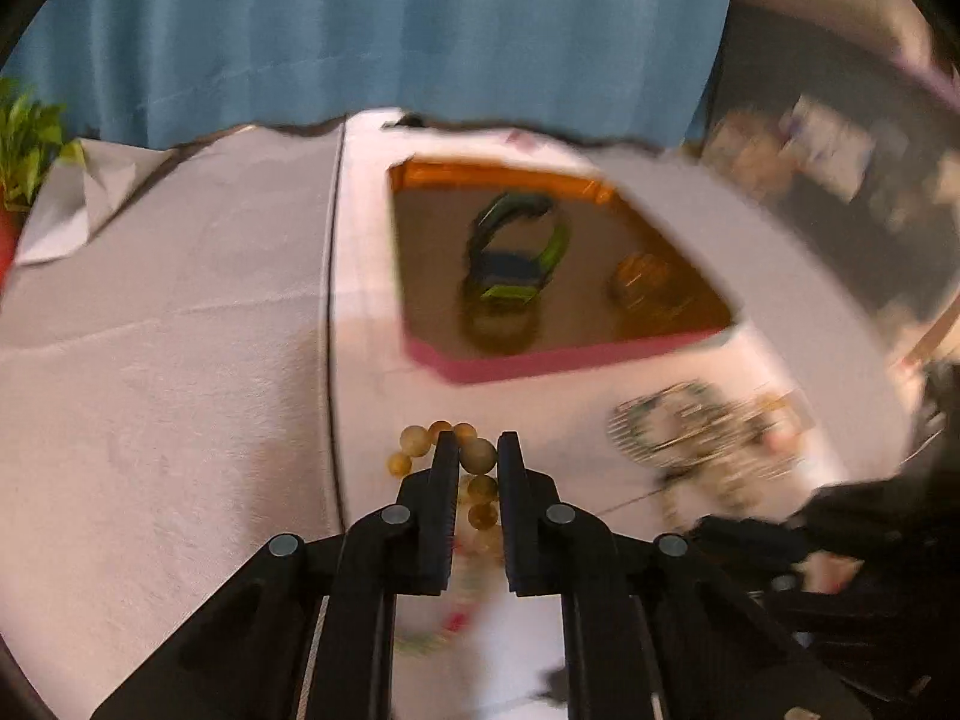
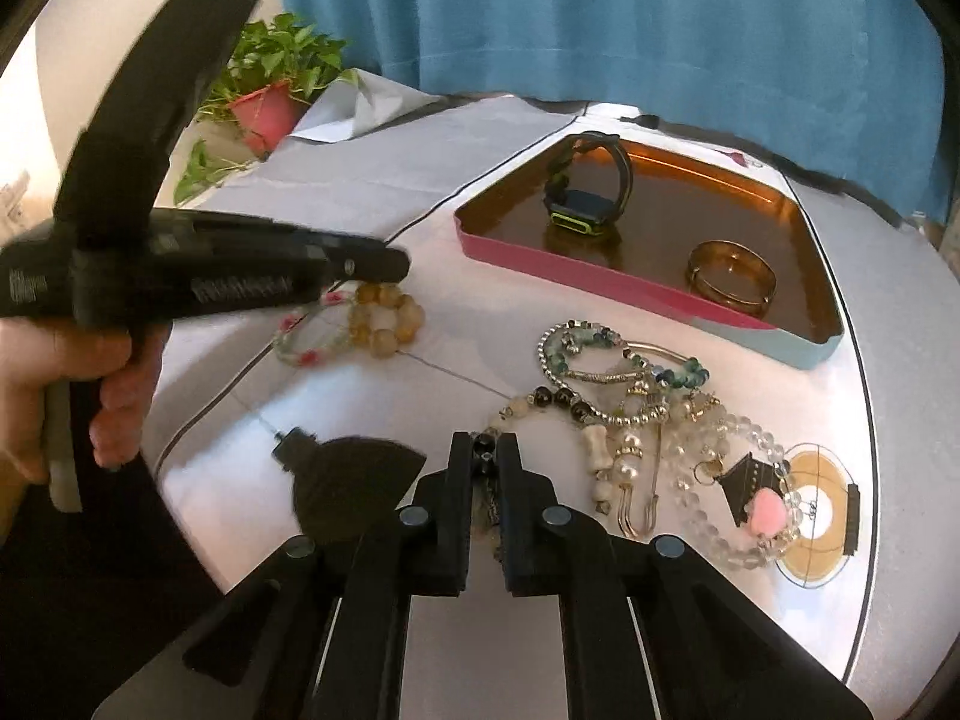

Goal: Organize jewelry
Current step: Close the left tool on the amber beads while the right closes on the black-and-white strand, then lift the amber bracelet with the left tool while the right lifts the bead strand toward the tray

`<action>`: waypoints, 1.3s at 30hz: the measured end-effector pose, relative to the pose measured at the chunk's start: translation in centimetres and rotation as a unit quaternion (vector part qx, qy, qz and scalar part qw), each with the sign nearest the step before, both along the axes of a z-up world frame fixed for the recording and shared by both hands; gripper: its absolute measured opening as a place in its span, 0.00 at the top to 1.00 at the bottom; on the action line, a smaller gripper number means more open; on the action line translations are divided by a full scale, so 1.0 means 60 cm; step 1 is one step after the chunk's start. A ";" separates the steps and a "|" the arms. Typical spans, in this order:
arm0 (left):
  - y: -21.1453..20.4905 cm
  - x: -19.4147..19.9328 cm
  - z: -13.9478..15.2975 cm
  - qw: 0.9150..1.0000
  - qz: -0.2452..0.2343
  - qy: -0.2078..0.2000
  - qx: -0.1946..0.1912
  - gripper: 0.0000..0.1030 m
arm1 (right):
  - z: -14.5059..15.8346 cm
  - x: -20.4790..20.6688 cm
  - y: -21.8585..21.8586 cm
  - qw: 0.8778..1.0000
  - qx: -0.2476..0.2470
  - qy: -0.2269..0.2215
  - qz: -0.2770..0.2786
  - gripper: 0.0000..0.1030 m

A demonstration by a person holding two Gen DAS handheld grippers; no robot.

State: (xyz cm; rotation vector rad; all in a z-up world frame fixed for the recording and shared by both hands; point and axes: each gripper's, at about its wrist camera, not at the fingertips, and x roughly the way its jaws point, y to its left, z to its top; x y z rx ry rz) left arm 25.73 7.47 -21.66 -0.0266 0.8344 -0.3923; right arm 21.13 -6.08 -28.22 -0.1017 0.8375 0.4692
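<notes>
In the left wrist view my left gripper (image 1: 478,441) is shut on a big bead of the amber bead bracelet (image 1: 420,441), which lies on the white table. The right wrist view shows the same gripper (image 2: 399,264) from the side, held by a hand, with its tip over that bracelet (image 2: 384,318). My right gripper (image 2: 486,445) is shut on a dark bead strand (image 2: 487,498) at the near edge of a tangled jewelry pile (image 2: 630,396). A pink-walled tin tray (image 2: 600,283) holds a green-and-black smartwatch (image 2: 585,204) and a gold bangle (image 2: 732,282).
A clear bangle with pink and green bits (image 2: 312,339) lies against the amber beads. A black fan-shaped piece (image 2: 354,480) sits near my right gripper. A pink heart charm (image 2: 768,510) lies at the pile's right. A potted plant (image 2: 270,108) and a blue curtain (image 2: 600,12) stand behind.
</notes>
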 end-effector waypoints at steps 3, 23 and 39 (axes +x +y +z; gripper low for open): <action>0.005 -0.030 0.012 0.999 -0.017 0.003 -0.044 0.90 | 0.021 -0.026 -0.023 1.000 0.019 -0.004 -0.011 0.92; -0.001 -0.082 -0.056 0.997 -0.013 0.077 -0.024 0.87 | -0.017 -0.059 -0.042 1.000 -0.015 -0.004 -0.012 0.87; -0.028 -0.087 -0.029 0.998 -0.039 0.048 -0.005 0.90 | -0.007 -0.045 -0.069 0.998 0.052 0.008 -0.029 0.92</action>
